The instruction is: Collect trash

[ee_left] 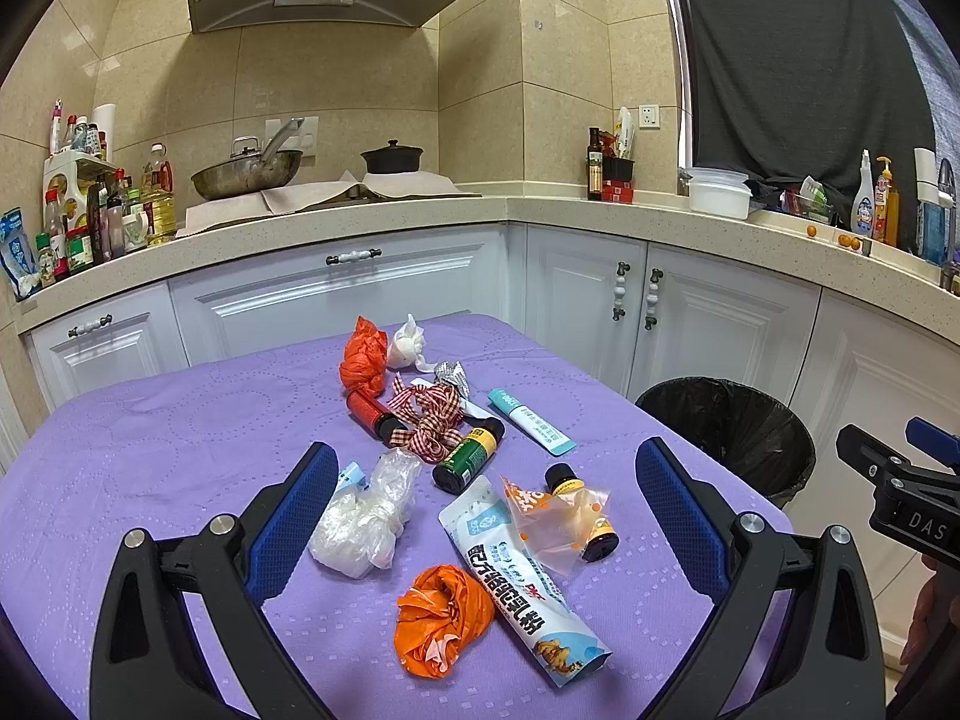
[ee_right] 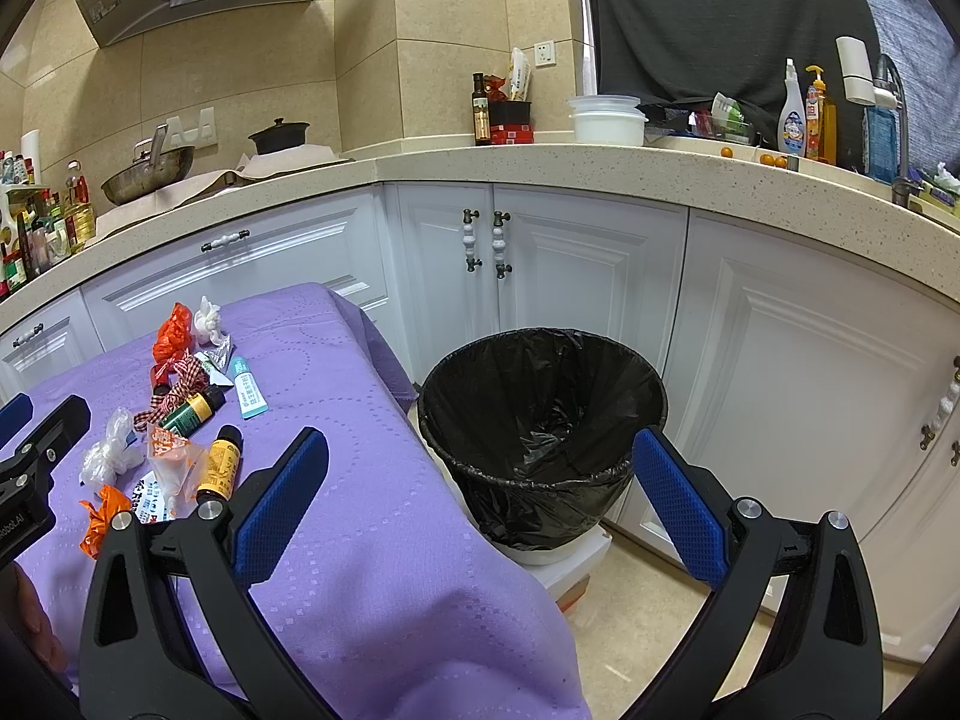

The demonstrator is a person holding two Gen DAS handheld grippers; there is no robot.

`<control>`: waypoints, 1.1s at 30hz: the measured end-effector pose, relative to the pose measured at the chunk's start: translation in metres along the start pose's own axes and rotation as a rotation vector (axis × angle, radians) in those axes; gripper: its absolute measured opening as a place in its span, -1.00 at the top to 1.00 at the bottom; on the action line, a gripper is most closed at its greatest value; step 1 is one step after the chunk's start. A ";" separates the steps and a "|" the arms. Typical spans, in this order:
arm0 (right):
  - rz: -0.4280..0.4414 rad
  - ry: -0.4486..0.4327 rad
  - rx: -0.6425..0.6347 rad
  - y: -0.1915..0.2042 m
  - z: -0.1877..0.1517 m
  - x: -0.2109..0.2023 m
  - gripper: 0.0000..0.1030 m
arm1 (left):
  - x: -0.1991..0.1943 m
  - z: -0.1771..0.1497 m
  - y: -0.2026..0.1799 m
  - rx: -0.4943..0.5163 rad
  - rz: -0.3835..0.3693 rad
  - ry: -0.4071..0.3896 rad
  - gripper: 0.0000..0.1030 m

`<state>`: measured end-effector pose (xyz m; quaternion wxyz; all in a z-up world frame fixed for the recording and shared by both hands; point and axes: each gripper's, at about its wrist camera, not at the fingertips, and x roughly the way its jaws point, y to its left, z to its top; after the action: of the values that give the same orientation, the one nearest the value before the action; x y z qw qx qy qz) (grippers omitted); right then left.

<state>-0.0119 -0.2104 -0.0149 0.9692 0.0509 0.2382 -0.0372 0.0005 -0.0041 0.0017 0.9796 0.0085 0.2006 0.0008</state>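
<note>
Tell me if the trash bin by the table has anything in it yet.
Empty, as far as shows. The right wrist view looks down into the trash bin and shows only crumpled black liner; the trash all lies on the purple tablecloth.

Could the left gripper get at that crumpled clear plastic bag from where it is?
Probably yes: the left gripper is open, and the clear plastic bag lies uncovered on the purple cloth by its left finger, nothing blocking.
</note>
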 end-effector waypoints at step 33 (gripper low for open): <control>0.000 0.001 -0.001 0.002 -0.001 0.001 -0.92 | 0.004 -0.003 0.002 -0.005 -0.001 0.007 -0.88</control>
<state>-0.0113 -0.2081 -0.0164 0.9691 0.0505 0.2388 -0.0373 0.0035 -0.0018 -0.0023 0.9789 0.0056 0.2041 0.0008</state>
